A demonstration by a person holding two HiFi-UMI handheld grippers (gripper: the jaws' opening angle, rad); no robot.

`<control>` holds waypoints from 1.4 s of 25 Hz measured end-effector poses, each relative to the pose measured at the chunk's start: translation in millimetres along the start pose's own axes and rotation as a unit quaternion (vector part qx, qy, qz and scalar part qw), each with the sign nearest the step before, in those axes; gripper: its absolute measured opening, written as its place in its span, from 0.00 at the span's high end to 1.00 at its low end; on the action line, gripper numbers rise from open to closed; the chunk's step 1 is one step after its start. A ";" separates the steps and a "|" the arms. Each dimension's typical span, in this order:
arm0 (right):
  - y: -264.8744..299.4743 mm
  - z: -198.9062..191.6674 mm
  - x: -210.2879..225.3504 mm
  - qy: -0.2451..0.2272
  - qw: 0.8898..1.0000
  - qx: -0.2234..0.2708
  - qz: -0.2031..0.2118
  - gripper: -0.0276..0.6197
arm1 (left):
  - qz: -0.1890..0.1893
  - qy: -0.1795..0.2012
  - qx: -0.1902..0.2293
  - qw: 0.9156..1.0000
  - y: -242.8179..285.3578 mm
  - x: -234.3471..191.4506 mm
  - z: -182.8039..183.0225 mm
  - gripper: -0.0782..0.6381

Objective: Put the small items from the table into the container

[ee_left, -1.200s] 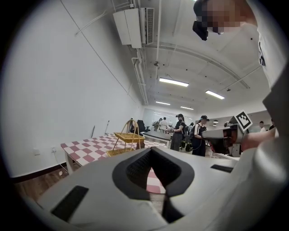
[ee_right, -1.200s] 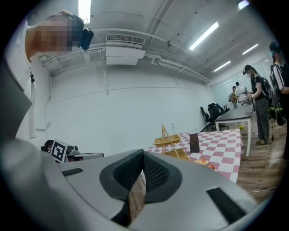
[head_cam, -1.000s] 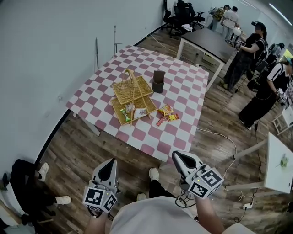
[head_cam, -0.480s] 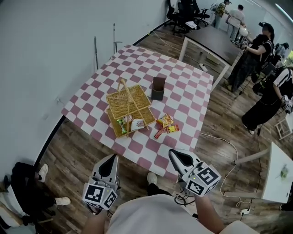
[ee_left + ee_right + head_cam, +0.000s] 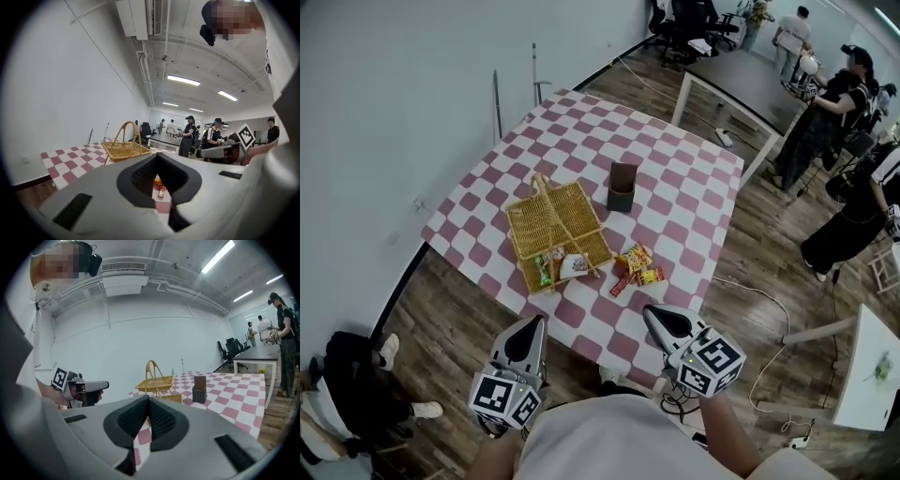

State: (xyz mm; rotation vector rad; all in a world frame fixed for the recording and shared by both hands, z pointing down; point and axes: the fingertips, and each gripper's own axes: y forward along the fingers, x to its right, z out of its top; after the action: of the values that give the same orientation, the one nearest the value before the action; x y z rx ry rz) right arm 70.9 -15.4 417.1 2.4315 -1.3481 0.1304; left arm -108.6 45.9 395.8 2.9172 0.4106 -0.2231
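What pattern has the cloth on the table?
Pink-and-white checked tablecloth, clearest in head view.

Too small to identify: packets (image 5: pixel 635 265) by basket (image 5: pixel 551 211). Mostly hidden behind jaws in left gripper view. Cropped at right: white table (image 5: pixel 870 352).

1. Woven wicker basket with a hoop handle (image 5: pixel 558 220) sits on the table with the red-and-white checked cloth (image 5: pixel 675 187), toward the near left side.
2. Small snack packets (image 5: pixel 561 267) lie in the basket's near end.
3. Loose pile of snack packets (image 5: pixel 635 265) lies on the cloth, just right of the basket.
4. Dark brown upright box (image 5: pixel 622 187) stands behind the pile, right of the basket, apart from both.
5. Long grey table (image 5: pixel 750 84) stands behind, far right, with people standing to its right.
6. Left gripper (image 5: pixel 532 324) and right gripper (image 5: pixel 653 315) sit by the near table edge, well apart from each other.
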 end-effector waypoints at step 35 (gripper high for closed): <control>58.8 -55.6 58.4 0.022 0.998 -0.053 -0.037 0.93 | -0.021 0.018 -0.026 0.999 62.6 -20.2 0.3 0.91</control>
State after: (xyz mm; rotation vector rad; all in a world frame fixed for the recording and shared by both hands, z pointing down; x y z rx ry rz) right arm 58.4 -71.2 498.9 2.3723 -1.2137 0.0902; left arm -109.9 -18.5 409.2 2.8674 0.4777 -0.1643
